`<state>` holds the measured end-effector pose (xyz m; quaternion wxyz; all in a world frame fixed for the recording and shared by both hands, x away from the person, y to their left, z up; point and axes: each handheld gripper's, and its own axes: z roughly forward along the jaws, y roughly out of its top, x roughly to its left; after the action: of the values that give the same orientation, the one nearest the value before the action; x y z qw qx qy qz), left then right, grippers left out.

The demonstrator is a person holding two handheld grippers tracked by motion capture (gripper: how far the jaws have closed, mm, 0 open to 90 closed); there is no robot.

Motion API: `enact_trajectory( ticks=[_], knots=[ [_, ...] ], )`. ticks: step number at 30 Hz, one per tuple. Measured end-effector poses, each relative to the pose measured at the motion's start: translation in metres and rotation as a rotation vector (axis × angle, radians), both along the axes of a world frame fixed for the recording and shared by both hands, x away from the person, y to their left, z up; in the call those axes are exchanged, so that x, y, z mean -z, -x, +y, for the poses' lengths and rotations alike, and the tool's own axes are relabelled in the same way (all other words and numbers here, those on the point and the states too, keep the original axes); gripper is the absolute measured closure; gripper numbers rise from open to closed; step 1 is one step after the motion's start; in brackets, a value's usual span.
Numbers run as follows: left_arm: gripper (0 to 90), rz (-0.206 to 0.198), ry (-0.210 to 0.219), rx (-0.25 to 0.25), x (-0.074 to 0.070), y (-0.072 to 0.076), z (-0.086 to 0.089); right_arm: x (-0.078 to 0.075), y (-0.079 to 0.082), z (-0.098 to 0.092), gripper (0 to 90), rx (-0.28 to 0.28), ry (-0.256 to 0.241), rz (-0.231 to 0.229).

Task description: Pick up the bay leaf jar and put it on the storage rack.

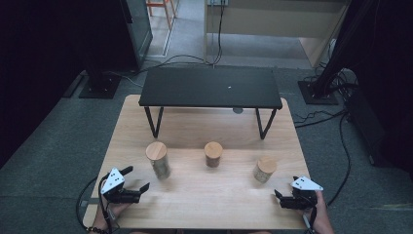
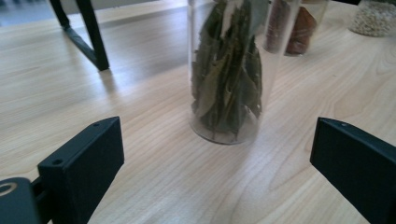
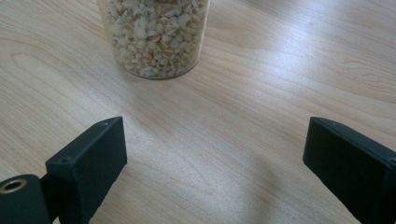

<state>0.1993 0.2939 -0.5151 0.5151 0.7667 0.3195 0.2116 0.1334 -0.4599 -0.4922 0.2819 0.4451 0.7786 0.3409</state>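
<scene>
Three glass jars with wooden lids stand in a row on the wooden table. The tall left jar holds dried green leaves. The middle jar holds brown pieces. The right jar holds pale grains. My left gripper rests near the table's front left, open, with the leaf jar ahead of its jaws. My right gripper rests at the front right, open, with the grain jar ahead and to the left of its jaws. Nothing is between either pair of jaws.
A low black shelf on thin black legs stands across the back half of the table, behind the jars. Cables run over the grey floor around the table.
</scene>
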Motion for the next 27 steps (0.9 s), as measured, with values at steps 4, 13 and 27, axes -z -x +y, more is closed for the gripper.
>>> enact_trajectory(
  ticks=[4, 13, 27],
  knots=[
    [3.0, 0.001, 0.006, -0.003, 0.0005, 0.0003, 0.0002, 0.0001, 0.0011, 0.0013, 5.9, -0.005, 0.009, -0.002],
    [3.0, 0.018, -0.001, -0.019, -0.0014, 0.0002, -0.0032, 0.0010, 0.0025, -0.0014, 5.8, -0.014, 0.001, -0.009],
    [3.0, 0.022, -0.002, -0.033, -0.0032, 0.0006, -0.0058, 0.0005, 0.0021, -0.0013, 5.9, -0.018, 0.003, -0.004]
  ],
)
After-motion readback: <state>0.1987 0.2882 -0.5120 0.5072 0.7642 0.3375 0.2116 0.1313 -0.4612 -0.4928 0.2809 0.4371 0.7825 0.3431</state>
